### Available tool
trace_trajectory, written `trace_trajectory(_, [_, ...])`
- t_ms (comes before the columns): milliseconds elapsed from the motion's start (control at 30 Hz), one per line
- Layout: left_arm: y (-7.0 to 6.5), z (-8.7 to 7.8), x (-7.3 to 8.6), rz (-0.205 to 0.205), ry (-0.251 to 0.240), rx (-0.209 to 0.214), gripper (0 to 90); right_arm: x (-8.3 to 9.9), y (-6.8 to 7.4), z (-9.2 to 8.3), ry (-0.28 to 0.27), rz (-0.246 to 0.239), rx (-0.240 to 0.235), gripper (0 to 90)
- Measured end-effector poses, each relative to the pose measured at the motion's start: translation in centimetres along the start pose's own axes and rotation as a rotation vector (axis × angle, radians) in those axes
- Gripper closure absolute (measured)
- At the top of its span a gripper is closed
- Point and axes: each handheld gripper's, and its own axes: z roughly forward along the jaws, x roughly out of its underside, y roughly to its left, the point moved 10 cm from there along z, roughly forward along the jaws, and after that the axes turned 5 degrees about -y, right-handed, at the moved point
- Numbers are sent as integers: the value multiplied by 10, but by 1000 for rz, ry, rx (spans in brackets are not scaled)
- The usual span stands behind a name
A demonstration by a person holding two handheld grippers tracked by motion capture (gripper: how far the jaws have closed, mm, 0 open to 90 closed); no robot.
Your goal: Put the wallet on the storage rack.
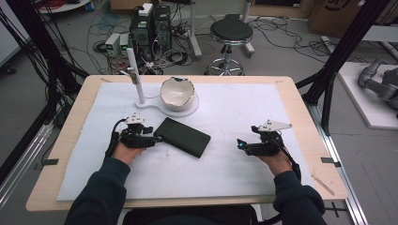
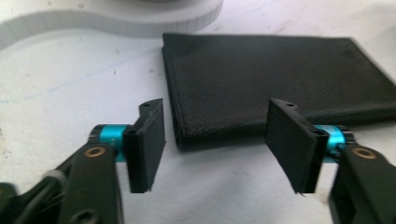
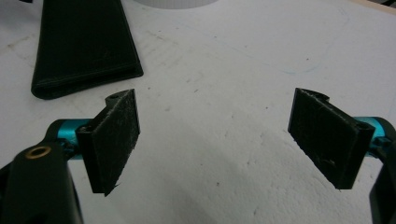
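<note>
Both sets of jaws stand open with nothing between them. From where I sit, my left gripper (image 1: 155, 138) rests low on the white mat (image 1: 234, 164), and its jaws are parted to a moderate gap right at the near corner of the black wallet (image 1: 182, 137); in the left gripper view the wallet (image 2: 280, 84) lies flat just ahead of the pads, its folded edge facing me, and I see no contact with either pad. My right gripper (image 1: 240, 144) sits well apart from it on the right side of the mat, jaws spread wide over bare mat; in the right gripper view the wallet (image 3: 79, 42) lies off to the upper left, far from the pads. Behind the wallet stands a white bowl with a jagged, eggshell-like rim (image 1: 177, 92) on a white base (image 1: 190, 110), and a thin white post (image 1: 133, 75) rises from the same base to its left. All of this rests on a light wooden table (image 1: 70, 140).
</note>
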Motion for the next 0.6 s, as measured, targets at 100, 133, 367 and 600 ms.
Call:
trace_trajectory(100, [0,6,8,-5,48,19,397,-2,5,3,-4,-10,-12,165])
trace_trajectory(133, [0,7,9,3,55,25,436,-3,7,4,-7,-14,-18,165])
trace_trajectory(367, [-2,4,10,15,61,46,572,-4,17,11,4,-35,-44,165])
trace_trajectory(600, [-22,12,12,130,66,72,635,-1,32,20,27,-98,-89,165])
